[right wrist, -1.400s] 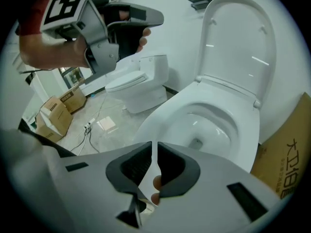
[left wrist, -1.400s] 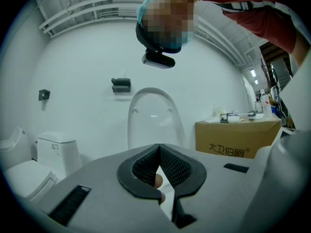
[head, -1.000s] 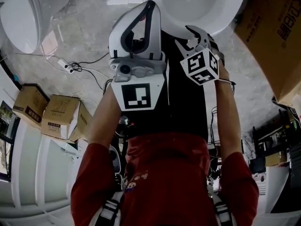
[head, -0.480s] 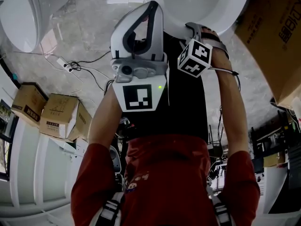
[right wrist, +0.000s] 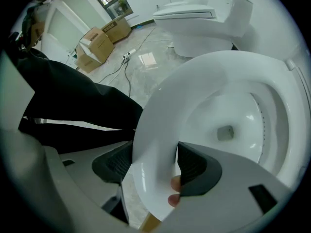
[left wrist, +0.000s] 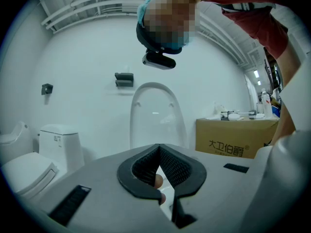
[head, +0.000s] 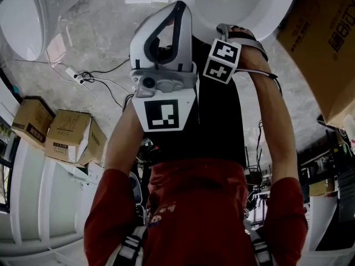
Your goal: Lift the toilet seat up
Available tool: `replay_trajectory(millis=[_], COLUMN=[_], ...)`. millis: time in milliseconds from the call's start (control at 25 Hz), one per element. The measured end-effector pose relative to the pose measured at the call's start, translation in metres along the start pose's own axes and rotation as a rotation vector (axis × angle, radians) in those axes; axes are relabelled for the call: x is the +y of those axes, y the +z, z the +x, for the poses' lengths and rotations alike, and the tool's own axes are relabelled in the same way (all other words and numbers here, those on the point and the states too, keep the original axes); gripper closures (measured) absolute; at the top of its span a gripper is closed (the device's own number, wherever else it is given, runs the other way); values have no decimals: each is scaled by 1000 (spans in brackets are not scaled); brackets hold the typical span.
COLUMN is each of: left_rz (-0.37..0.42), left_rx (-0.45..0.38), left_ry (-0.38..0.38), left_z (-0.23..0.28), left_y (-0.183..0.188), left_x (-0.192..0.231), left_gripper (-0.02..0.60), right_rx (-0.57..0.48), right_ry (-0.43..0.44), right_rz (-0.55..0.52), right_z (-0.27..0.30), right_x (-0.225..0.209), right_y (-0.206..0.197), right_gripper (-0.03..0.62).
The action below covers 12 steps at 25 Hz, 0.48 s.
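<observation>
The white toilet (head: 233, 4) stands at the top of the head view. Its seat ring (right wrist: 160, 110) lies down on the bowl, and its lid (left wrist: 155, 115) stands upright in the left gripper view. My right gripper (right wrist: 153, 161) points steeply down over the seat's front edge. Its jaws are opening, with the edge between the dark pads (right wrist: 197, 169), which do not visibly press on it. In the head view the right gripper (head: 230, 31) sits at the bowl's rim, its tips hidden. My left gripper (head: 177, 10) hangs beside it, tips (left wrist: 158, 148) together on nothing.
A second toilet (head: 22, 15) stands at the top left, with cables (head: 83, 76) on the marble floor between. Cardboard boxes (head: 66, 137) sit at the left and a large box (head: 327, 43) at the right, close to the bowl.
My right gripper has rolled and sunk onto the toilet's front rim; its marker cube has turned. The left gripper has stayed put.
</observation>
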<state>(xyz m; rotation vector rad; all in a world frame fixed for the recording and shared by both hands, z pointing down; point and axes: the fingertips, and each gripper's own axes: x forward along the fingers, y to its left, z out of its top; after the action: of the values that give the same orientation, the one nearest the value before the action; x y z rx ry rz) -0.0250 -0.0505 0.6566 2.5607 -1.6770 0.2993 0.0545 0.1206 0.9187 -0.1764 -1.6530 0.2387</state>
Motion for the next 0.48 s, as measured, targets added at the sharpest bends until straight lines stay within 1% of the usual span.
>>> replay_trajectory(millis=[200,480], left_rz=[-1,2], left_rx=[-1,4], left_ry=[8,10], left_z=[-1,-1], left_y=[1,1], left_x=[1,4], left_gripper=[574,574], right_rx=[33,55], right_ry=[13,9], right_rz=[-63,-91], right_z=[8,11], right_x=[1,1], right_y=[-2,-1], right_gripper=[327,324])
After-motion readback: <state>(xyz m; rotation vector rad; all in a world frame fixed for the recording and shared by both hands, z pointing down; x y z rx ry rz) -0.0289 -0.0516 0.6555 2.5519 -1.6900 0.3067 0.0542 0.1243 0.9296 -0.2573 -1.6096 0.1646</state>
